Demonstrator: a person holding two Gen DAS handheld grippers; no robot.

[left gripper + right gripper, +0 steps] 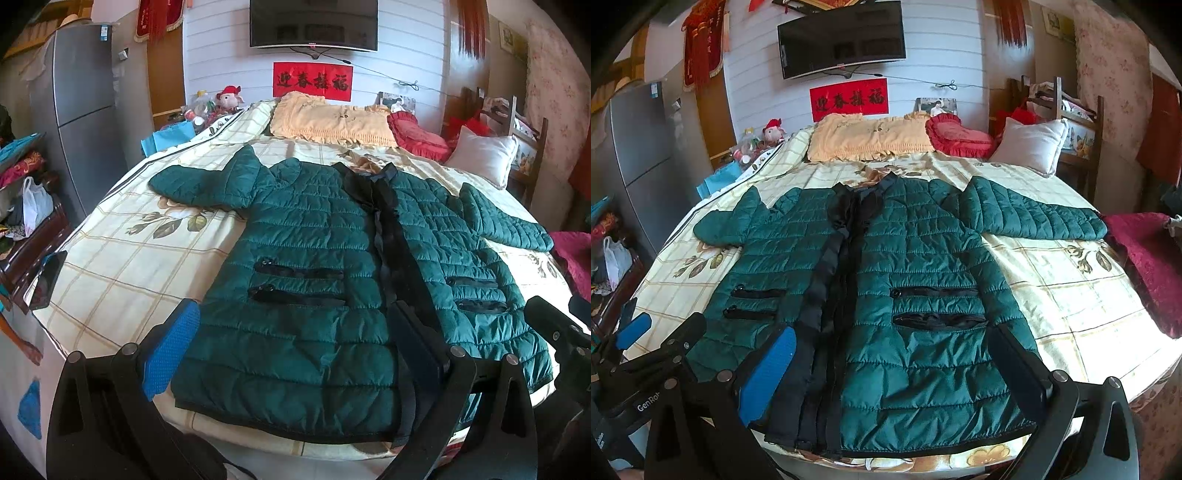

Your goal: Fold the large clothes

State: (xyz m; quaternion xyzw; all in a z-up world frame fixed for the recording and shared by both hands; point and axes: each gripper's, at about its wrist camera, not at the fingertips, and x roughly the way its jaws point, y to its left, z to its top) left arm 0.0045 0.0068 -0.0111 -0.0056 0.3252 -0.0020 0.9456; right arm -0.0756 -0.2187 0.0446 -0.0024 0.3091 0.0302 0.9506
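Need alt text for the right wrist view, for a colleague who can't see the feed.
A green quilted jacket lies front-up and unfolded on a floral checked bedsheet, sleeves spread to both sides. The right gripper is open above its hem, holding nothing; the left gripper shows at the left edge. Pillows and a wall television sit beyond.
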